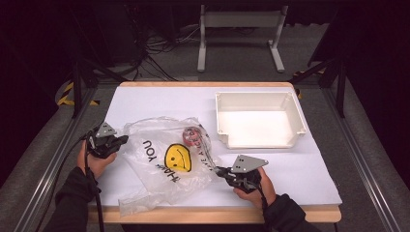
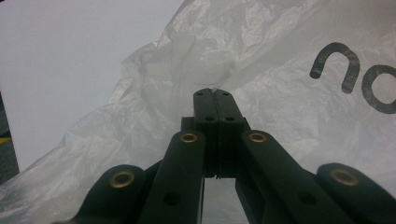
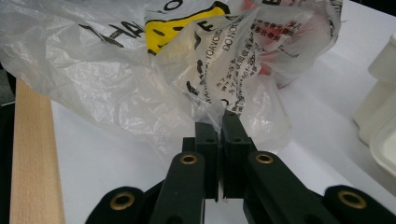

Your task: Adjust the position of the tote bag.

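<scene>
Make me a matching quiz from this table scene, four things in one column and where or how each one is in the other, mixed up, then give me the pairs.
Things:
1. left tool
2. right tool
3. tray
4. smiley

States:
A. white, at the far right of the table
B. yellow, printed on the bag
C. shut on the bag's left edge
D. shut on the bag's right edge, near the printed text

Pairs: 1-C, 2-D, 3-A, 4-B
</scene>
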`<state>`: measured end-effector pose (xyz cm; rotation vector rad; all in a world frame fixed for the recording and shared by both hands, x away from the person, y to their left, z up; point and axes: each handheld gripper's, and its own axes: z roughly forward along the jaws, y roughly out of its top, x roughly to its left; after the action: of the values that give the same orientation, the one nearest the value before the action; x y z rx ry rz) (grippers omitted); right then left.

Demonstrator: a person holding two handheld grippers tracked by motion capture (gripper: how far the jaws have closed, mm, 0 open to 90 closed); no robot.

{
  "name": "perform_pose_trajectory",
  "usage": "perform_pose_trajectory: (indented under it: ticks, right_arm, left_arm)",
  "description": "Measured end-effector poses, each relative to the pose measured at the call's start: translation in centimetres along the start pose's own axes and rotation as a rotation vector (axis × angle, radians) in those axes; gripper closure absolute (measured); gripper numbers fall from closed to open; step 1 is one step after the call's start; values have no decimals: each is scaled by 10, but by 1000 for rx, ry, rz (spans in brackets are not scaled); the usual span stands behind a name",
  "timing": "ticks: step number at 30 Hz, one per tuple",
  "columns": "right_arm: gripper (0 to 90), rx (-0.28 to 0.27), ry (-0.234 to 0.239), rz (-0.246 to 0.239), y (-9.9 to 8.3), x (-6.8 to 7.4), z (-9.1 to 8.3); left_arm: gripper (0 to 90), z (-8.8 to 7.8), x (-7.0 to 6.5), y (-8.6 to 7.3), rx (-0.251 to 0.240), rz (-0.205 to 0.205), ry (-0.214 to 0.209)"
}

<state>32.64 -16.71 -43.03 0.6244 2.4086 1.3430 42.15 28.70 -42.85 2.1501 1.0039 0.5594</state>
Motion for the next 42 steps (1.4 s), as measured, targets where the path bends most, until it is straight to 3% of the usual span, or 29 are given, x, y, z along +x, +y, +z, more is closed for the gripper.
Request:
perform_pose_trajectory:
  ticks: [5, 9, 15, 22, 27, 32, 35, 38, 39, 42]
  right_arm:
    - [878, -6, -31, -5, 1, -2, -4]
    - [880, -12, -65, -13, 4, -6, -7]
    - [881, 3, -97, -15, 7, -10, -7]
    - [883, -1, -149, -1, 19, -20, -4]
    - [883, -2, -191, -18, 29, -24, -2]
    - [884, -38, -220, -21, 42, -28, -6]
    - [884, -44, -234, -17, 47, -34, -5]
    - [883, -43, -233, 1, 49, -40, -3]
    - [883, -43, -233, 1, 49, -40, -3]
    - [837, -27, -222, 6, 44, -39, -4]
  left_arm:
    - [900, -7, -1, -4, 8, -3, 4]
    - [900, -25, 0, -13, -13, -19, 1]
    - [900, -37, -4, -23, 2, 6, 1]
    - [900, -54, -16, -38, 12, 10, -5]
    - [900, -59, -30, -54, 22, 0, -47]
    - [900, -64, -42, -60, 12, -3, -88]
    - [900, -63, -52, -59, 15, 13, -119]
    - [900, -64, -59, -54, 22, 49, -92]
    - [882, -64, -59, -54, 22, 49, -92]
    - [696, -72, -54, -46, -39, 2, -91]
